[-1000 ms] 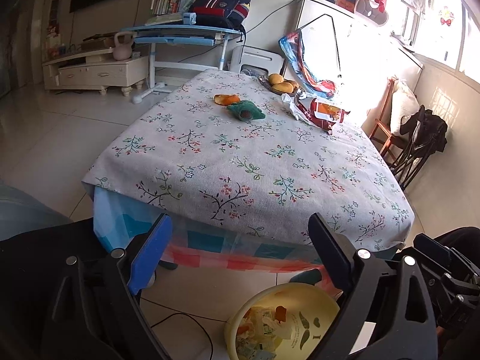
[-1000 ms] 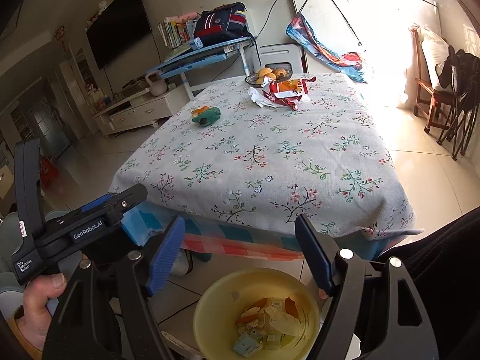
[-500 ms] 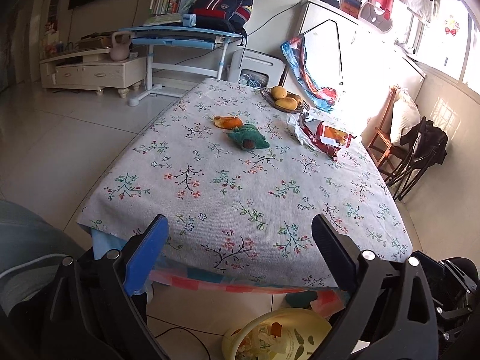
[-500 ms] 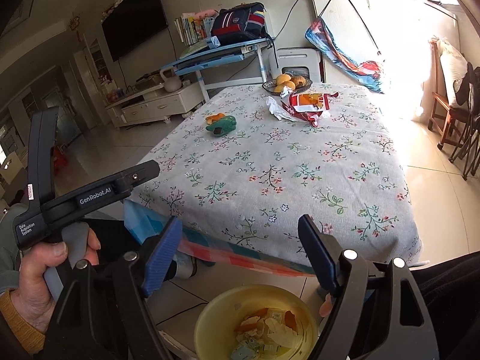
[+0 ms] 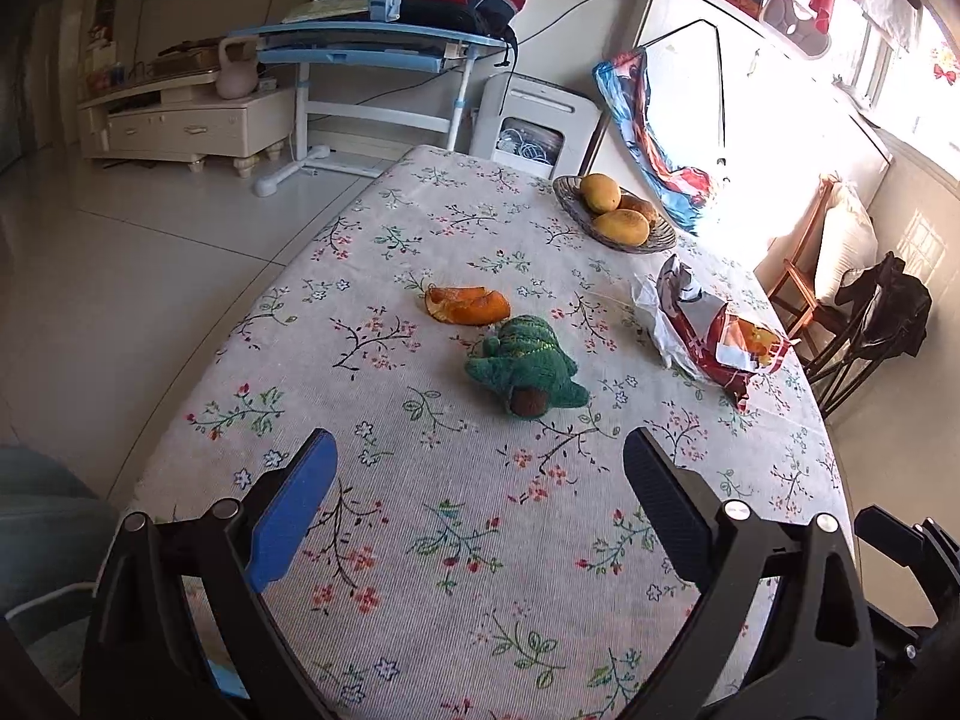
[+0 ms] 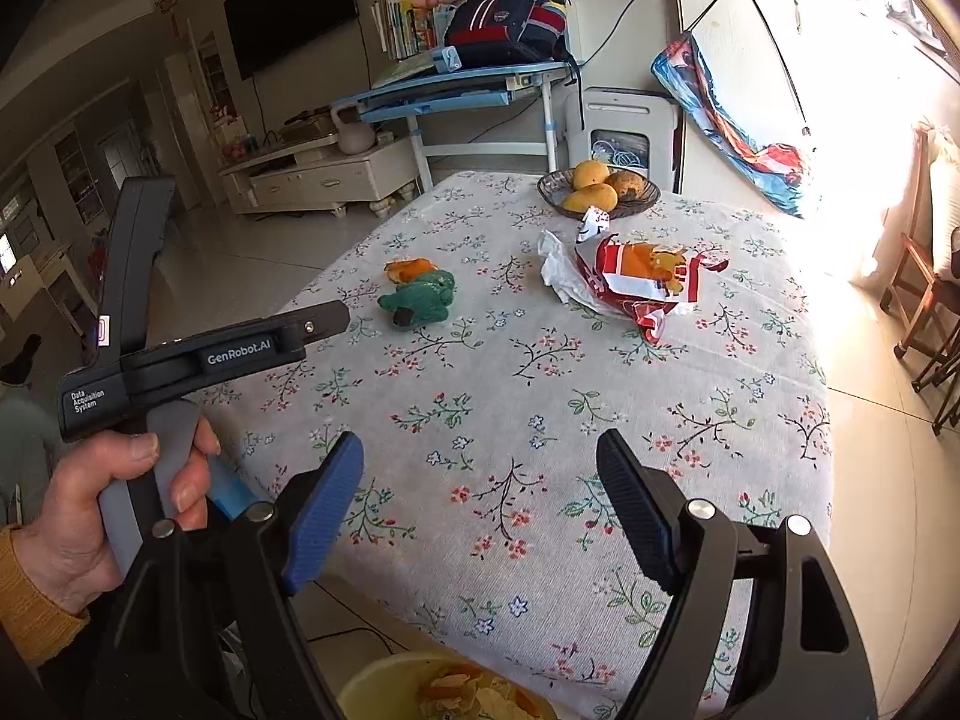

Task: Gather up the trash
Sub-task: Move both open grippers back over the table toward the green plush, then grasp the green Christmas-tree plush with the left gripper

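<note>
An orange peel (image 5: 469, 305) lies mid-table on the floral tablecloth (image 5: 420, 540), beside a green knitted toy (image 5: 523, 365). A crumpled red and white snack bag (image 5: 714, 330) lies to the right. In the right wrist view the peel (image 6: 409, 269), the toy (image 6: 421, 299) and the bag (image 6: 636, 276) show at the far half of the table. My left gripper (image 5: 477, 504) is open and empty above the near table edge. My right gripper (image 6: 480, 504) is open and empty, over the front edge. A yellow bin (image 6: 384, 690) with scraps sits below it.
A dish of mangoes (image 5: 612, 213) stands at the table's far edge. The left gripper's body (image 6: 198, 354) and the hand holding it fill the left of the right wrist view. A chair (image 6: 924, 300) stands to the right. A blue desk (image 5: 372, 42) is behind.
Both grippers have risen and moved forward over the table's near edge. The bin has dropped out of the left wrist view and is nearly out of the right one. Both stay open.
</note>
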A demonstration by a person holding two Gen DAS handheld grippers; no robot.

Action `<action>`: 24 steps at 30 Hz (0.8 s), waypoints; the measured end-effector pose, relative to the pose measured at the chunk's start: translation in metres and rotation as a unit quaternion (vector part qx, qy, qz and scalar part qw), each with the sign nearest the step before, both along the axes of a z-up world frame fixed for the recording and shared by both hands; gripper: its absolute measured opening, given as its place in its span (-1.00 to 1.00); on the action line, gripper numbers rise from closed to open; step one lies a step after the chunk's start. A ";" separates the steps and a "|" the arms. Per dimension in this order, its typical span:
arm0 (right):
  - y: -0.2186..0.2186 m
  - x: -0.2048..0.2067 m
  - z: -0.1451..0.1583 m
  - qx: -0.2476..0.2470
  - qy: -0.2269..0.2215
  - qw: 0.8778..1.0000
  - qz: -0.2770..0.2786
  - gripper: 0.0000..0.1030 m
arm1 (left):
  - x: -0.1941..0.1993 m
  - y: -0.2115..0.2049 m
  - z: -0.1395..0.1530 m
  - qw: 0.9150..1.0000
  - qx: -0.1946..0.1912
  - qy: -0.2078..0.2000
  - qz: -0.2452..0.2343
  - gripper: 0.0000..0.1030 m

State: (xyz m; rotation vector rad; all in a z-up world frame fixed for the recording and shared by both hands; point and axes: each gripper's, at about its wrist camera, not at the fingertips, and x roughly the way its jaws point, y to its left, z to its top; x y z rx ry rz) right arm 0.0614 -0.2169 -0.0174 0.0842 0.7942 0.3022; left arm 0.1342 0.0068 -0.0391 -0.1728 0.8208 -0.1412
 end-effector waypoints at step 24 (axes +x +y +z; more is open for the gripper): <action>0.006 0.108 -0.024 0.035 0.045 0.998 0.034 0.49 | 0.060 0.014 -0.027 0.994 0.012 0.081 -0.066 -0.36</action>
